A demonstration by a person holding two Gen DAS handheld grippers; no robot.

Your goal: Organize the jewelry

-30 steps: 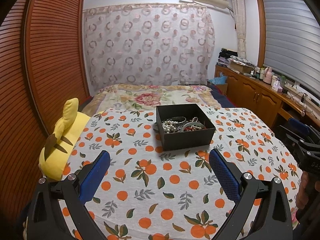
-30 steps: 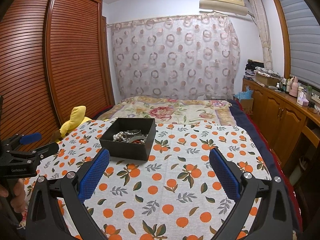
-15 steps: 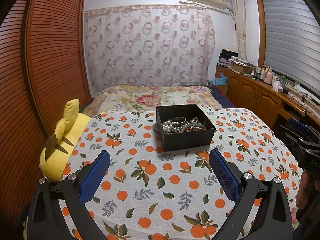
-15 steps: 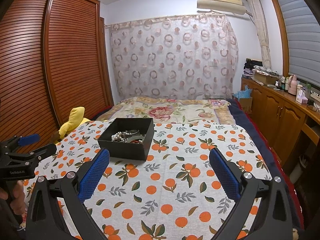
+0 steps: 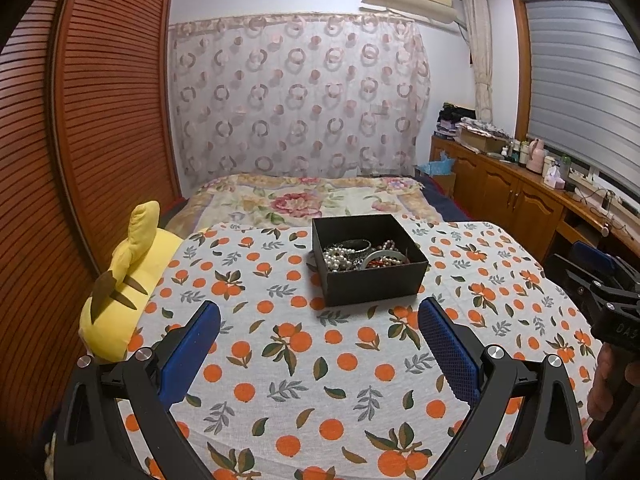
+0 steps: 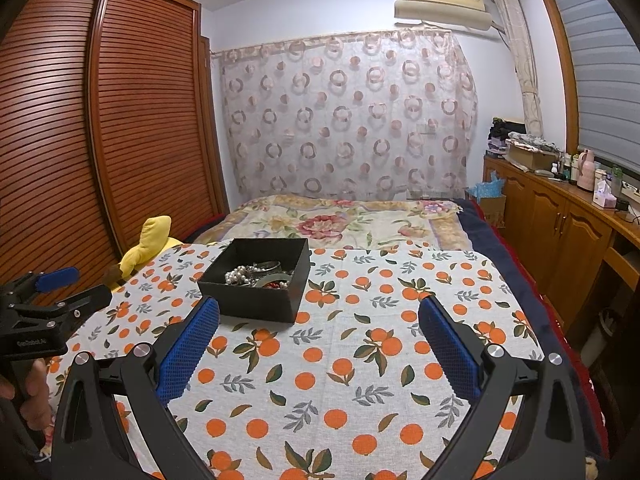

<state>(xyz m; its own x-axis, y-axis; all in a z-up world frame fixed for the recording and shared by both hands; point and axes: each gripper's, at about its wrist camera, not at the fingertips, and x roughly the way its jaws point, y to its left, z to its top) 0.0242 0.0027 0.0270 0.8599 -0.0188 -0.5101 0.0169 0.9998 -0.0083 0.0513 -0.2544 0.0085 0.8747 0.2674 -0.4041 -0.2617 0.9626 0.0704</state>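
A black open box (image 5: 370,272) (image 6: 256,284) sits on the orange-print cloth (image 5: 300,352) (image 6: 360,360) over the bed. Inside lies tangled jewelry (image 5: 360,256) (image 6: 256,274): white pearl strands, bangles and red beads. My left gripper (image 5: 320,344) hovers open a little in front of the box, nothing between its blue pads. My right gripper (image 6: 320,344) is open too, with the box ahead and to the left. Each gripper appears at the edge of the other's view: the right one (image 5: 592,276), the left one (image 6: 52,292), both held by a hand.
A yellow plush toy (image 5: 124,280) (image 6: 148,244) lies at the cloth's left edge beside the wooden louvred wardrobe (image 5: 80,140). A floral blanket (image 5: 312,200) covers the far bed. Wooden cabinets (image 6: 560,232) with bottles line the right wall.
Both views have shifted only slightly. The right gripper has drifted a little, so the box sits marginally closer and lower in its view. Both stay open.
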